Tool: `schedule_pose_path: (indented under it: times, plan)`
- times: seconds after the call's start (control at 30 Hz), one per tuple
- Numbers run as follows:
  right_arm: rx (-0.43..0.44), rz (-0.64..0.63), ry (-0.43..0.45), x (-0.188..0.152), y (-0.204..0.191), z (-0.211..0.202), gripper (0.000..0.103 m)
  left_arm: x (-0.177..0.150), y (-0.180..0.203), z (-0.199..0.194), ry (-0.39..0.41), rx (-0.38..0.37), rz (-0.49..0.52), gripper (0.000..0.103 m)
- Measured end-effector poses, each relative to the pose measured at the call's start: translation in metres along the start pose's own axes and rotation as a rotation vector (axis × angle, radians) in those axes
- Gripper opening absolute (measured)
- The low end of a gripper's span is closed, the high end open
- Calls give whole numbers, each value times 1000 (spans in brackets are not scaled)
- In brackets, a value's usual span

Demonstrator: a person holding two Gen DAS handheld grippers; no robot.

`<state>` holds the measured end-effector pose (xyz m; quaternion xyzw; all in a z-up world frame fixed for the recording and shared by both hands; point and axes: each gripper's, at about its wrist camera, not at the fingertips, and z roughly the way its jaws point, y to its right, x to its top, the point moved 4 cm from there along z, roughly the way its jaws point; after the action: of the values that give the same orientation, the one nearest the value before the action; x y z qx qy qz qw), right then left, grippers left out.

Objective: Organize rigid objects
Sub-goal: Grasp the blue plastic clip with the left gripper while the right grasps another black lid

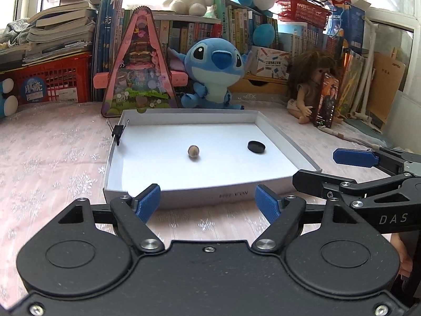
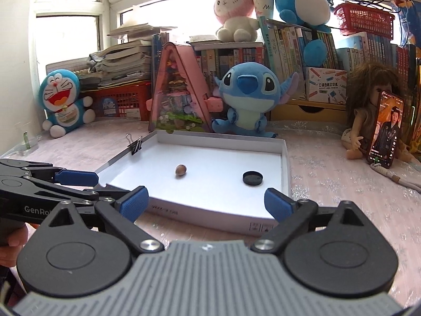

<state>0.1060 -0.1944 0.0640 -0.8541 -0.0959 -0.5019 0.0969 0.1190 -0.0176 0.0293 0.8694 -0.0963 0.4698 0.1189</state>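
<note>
with both hand-held grippers spread and empty, the left hand-held gripper (image 1: 208, 201) and right hand-held gripper (image 2: 206, 201) hang near the white tray (image 1: 286, 139); the nut (image 1: 193, 152) and black cap (image 1: 256, 146) lie inside, apart. a step looks finished; next, find another loose item.

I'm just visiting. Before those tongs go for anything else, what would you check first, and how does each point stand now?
1. Left tongs open, nothing between them: ok.
2. Right tongs open, nothing between them: ok.
3. Brown nut inside the white tray, lying free: ok.
4. Black cap inside the tray, apart from the nut: ok.
5. Binder clip on the tray's left wall, not loose inside: not ok.
6. More items waiting outside the tray: cannot tell.
</note>
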Motion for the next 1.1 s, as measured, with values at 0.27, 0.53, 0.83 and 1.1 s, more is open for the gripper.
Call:
schedule_pose_path:
  times: [0.27,0.53,0.83,1.1]
  plan:
    - [-3,-33,12,-13,-9,-15,101,-18,2,-13,4,-6,4,79]
    - [4,-77,9,-30,-22,-23,102,-39,0,-22,-4,5,7,79]
    - [-9,-106,13,-43,-31,-26,103,-53,-4,-26,-15,15,3,79]
    - [-21,-145,-3,-56,-34,-30,103,-65,-4,-28,-28,15,14,78]
